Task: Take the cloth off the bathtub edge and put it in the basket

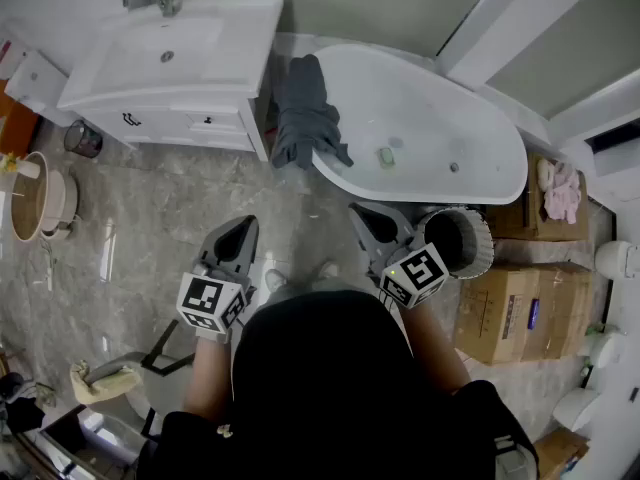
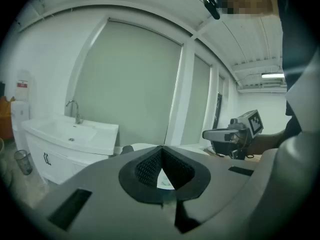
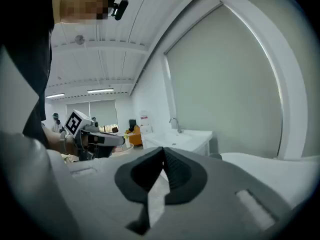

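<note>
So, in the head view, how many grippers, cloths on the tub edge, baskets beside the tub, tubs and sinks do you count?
grippers: 2 (left gripper, right gripper)
cloth on the tub edge: 1
basket: 1
tub: 1
sink: 1
total: 6

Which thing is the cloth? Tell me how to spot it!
Find the big white bathtub beside the white sink cabinet. The cloth hangs over the tub's rim at the end nearest the sink. It is the only dark grey, crumpled thing among all that smooth white.
</note>
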Demonstrator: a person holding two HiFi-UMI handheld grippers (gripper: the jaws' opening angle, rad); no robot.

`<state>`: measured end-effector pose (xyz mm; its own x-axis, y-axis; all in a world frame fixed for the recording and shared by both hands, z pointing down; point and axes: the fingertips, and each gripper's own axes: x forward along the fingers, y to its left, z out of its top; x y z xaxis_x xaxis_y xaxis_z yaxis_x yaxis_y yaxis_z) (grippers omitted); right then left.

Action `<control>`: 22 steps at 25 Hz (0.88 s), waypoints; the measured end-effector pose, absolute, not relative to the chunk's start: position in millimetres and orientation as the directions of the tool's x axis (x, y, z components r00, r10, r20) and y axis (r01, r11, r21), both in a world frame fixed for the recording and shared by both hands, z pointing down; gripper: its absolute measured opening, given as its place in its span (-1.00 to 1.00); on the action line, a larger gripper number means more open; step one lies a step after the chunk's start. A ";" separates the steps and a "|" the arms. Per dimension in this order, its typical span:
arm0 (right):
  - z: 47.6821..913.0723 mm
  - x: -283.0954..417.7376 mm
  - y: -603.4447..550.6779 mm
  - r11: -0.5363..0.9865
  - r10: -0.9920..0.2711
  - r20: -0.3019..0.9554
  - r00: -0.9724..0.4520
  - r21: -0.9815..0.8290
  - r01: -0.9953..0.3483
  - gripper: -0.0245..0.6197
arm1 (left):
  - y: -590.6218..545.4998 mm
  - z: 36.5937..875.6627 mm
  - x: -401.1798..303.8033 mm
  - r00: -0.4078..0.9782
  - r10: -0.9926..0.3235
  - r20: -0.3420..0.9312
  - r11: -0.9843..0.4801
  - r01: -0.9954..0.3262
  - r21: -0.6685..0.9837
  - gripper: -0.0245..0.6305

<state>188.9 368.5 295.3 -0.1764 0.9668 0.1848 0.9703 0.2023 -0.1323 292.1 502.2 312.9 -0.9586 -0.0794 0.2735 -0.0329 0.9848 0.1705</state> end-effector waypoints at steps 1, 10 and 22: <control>295.3 184.9 364.7 0.205 0.967 0.183 -0.178 -0.136 0.969 -0.94 | 498.6 312.7 288.4 -0.958 -0.079 0.275 0.985 -0.032 0.171 -0.88; 299.1 135.4 327.6 0.207 0.972 0.152 -0.180 -0.189 0.960 -0.93 | 466.7 316.3 241.8 -0.948 -0.068 0.311 0.988 -0.020 0.156 -0.88; 325.2 68.7 347.9 0.236 0.965 0.176 -0.196 -0.247 0.940 -0.93 | 499.5 343.1 179.6 -0.933 -0.067 0.355 0.986 -0.008 0.166 -0.88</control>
<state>68.7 347.9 325.2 -0.1956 0.9648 0.1760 0.9398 0.2356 -0.2474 179.6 499.5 343.1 -0.9326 -0.0672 0.3546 -0.0079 0.9861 0.1661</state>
